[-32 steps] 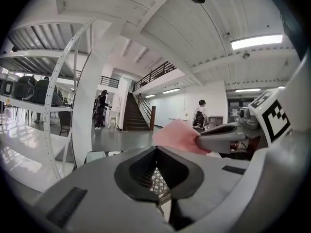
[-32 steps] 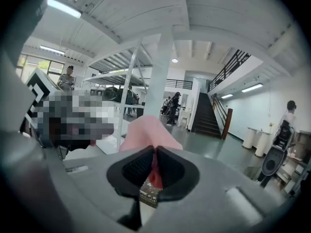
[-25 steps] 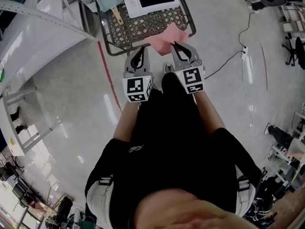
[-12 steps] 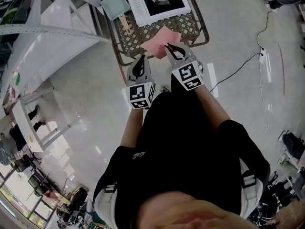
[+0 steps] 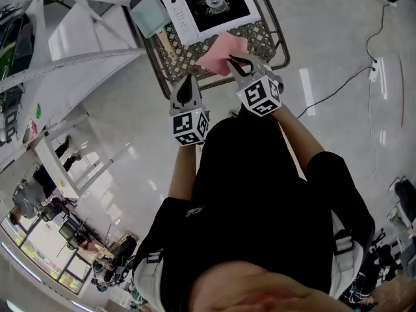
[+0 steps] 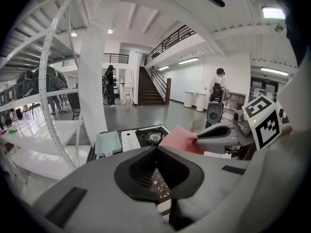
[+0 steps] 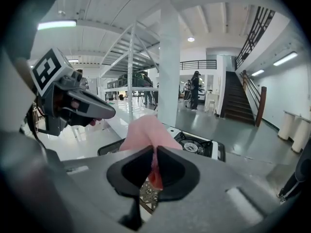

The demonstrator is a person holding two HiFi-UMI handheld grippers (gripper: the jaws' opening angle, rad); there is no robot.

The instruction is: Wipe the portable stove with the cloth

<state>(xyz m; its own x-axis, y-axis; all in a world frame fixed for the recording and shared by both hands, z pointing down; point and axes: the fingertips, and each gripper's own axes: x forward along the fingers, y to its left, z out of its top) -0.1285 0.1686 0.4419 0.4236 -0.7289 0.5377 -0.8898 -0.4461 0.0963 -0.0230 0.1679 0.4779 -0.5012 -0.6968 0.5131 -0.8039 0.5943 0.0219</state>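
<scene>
As right gripper (image 5: pixel 233 60) pinches cloth (image 5: pixel 224 46), stove (image 5: pixel 195 8) (far edge) is cropped.

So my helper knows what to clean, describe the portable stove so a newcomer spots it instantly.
Find the dark lattice-topped table before the person. At its far edge lies the portable stove: a flat white box with a burner set in a black panel. The pale blue pad beside it and the pink cloth have no burner.
</scene>
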